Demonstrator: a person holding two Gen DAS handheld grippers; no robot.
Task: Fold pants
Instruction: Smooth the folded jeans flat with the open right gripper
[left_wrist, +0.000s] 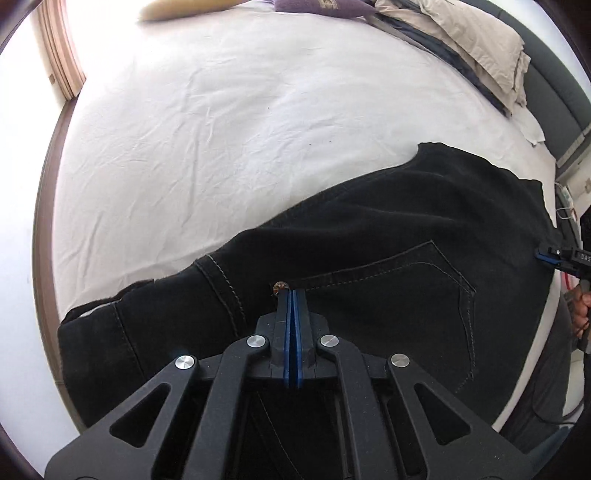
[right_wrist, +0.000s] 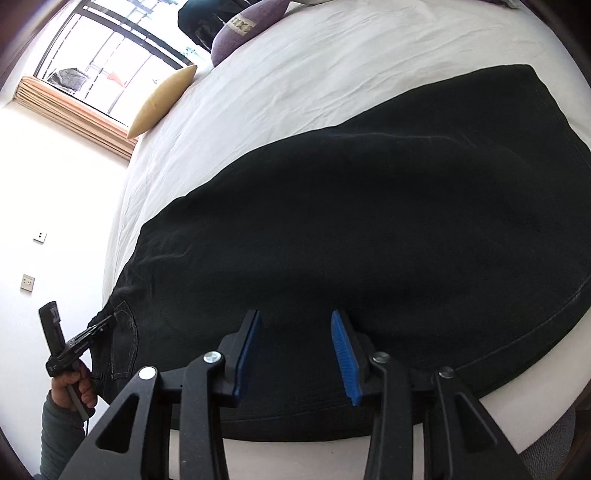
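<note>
Your left gripper (left_wrist: 291, 295) pinches the pants (left_wrist: 369, 240) (probably the waistband) to anchor them; your right gripper (right_wrist: 297, 339) hovers wide-jawed.

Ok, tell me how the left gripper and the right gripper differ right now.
The left gripper has its blue pads pressed together, over the waist end of the black pants beside a rivet; the right gripper stands wide open with a clear gap between its pads, over a plain stretch of leg. Both are black with blue pads, each over the pants on the white bed.
</note>
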